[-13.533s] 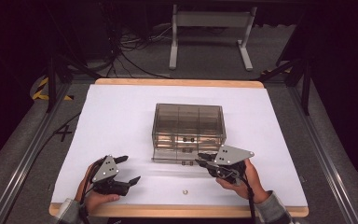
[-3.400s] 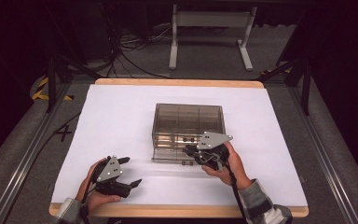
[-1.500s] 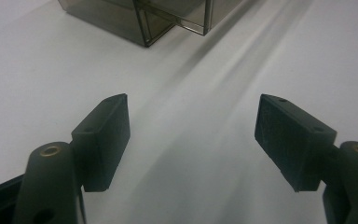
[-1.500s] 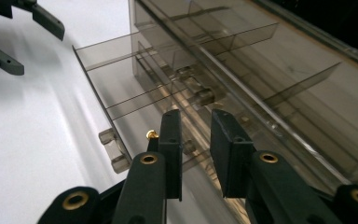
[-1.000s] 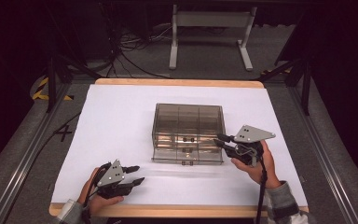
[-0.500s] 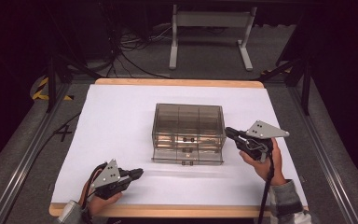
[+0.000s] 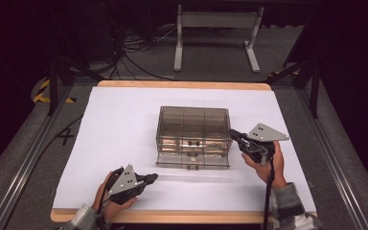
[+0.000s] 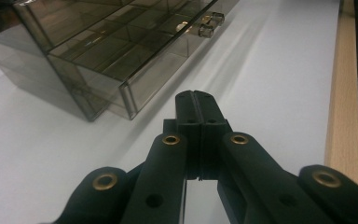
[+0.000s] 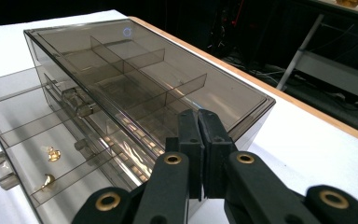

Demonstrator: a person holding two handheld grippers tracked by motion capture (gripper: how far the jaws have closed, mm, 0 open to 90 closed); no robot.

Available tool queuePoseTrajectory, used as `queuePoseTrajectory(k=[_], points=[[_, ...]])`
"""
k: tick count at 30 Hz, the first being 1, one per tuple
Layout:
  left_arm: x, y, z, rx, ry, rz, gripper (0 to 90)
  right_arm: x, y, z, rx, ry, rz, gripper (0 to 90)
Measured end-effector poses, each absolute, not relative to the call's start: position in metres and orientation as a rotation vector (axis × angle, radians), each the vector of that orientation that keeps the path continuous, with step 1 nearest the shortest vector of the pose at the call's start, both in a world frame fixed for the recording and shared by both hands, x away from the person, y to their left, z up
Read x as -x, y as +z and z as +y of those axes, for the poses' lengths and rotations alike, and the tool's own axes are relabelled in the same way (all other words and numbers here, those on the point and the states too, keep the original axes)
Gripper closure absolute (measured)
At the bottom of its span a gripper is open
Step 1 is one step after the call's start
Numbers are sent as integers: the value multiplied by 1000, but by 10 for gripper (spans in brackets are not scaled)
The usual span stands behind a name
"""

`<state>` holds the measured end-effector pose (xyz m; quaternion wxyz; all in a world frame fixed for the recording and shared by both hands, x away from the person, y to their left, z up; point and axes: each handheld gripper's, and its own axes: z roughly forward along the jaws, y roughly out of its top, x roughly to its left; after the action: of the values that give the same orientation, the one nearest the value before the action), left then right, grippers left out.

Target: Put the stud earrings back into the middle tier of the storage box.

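The smoky clear drawer box (image 7: 194,136) stands mid-table on the white sheet (image 7: 120,124), bottom drawer (image 7: 193,161) pulled out, with the right gripper (image 7: 234,135) at its right end and the left gripper (image 7: 152,178) near the front edge, both with jaws together and empty.

box (image 7: 194,130): smoky clear plastic, glossy, smooth
sheet (image 7: 115,120): white, matt (paper or cloth, can't tell)
table edge (image 7: 182,85): pale wood, smooth
left gripper (image 8: 196,100): black matt plastic w/ brass rivets
plate (image 7: 266,132): grey, matt
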<state>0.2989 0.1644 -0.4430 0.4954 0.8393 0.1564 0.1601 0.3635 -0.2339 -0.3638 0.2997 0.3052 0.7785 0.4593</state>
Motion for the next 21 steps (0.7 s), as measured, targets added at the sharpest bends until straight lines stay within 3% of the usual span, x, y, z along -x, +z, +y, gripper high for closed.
queuePoseTrajectory(k=[21], points=[[-309, -449, 122, -2069, 398, 362, 900, -368, -373, -232, -815, 1172, 2082, 889]])
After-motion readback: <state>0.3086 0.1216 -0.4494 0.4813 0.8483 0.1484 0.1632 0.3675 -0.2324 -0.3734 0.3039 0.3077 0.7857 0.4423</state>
